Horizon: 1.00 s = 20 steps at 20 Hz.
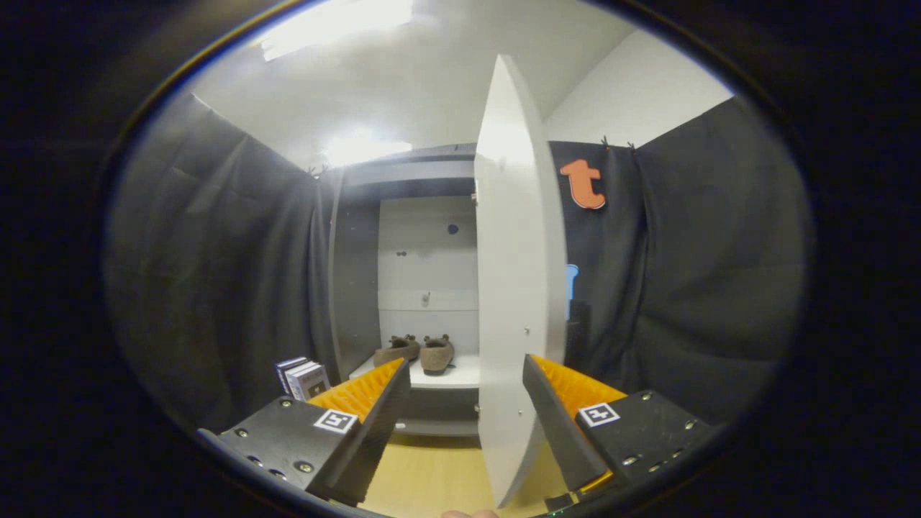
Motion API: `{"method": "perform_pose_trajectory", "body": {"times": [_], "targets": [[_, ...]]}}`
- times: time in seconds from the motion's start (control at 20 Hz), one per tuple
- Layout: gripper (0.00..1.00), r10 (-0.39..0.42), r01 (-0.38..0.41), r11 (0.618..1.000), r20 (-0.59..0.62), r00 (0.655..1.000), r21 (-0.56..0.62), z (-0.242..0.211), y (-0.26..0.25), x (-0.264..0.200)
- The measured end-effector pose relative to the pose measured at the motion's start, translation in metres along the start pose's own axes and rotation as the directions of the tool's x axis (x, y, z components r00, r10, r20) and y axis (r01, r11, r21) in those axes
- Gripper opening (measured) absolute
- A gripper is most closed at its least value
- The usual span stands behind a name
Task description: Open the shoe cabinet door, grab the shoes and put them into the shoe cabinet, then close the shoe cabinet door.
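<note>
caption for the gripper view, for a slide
Open gripper straddling the edge of the swung-out white cabinet door, with the brown shoes already on the shelf inside.

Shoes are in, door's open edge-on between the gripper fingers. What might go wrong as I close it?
1. The door stands nearer one finger of the open gripper; a push may slip off its thin edge.
2. The shoes sit near the shelf's front edge; the closing door might catch them.
3. The boxes beside the cabinet could get bumped.
</note>
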<state>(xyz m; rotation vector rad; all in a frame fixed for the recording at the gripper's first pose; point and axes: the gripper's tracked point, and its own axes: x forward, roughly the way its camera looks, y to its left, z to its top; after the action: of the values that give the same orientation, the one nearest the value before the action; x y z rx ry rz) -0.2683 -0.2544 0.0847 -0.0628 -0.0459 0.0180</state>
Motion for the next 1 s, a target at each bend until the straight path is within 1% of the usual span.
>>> {"method": "perform_pose_trajectory", "body": {"times": [0.1,0.25,0.45,0.6,0.7,1.0], "targets": [[0.93,-0.018,0.018,1.0,0.02,1.0,-0.002,0.005,-0.017,-0.008],[0.93,-0.057,0.057,0.998,0.041,0.998,-0.001,0.01,-0.046,-0.013],[0.93,-0.121,0.122,0.992,0.035,0.992,-0.011,0.006,-0.085,-0.006],[0.94,-0.156,0.156,0.988,0.011,0.988,-0.022,-0.005,-0.105,0.004],[0.94,-0.158,0.158,0.987,-0.006,0.987,-0.022,-0.013,-0.109,0.013],[0.93,-0.108,0.108,0.994,-0.002,0.994,0.02,-0.018,-0.099,0.021]]}}
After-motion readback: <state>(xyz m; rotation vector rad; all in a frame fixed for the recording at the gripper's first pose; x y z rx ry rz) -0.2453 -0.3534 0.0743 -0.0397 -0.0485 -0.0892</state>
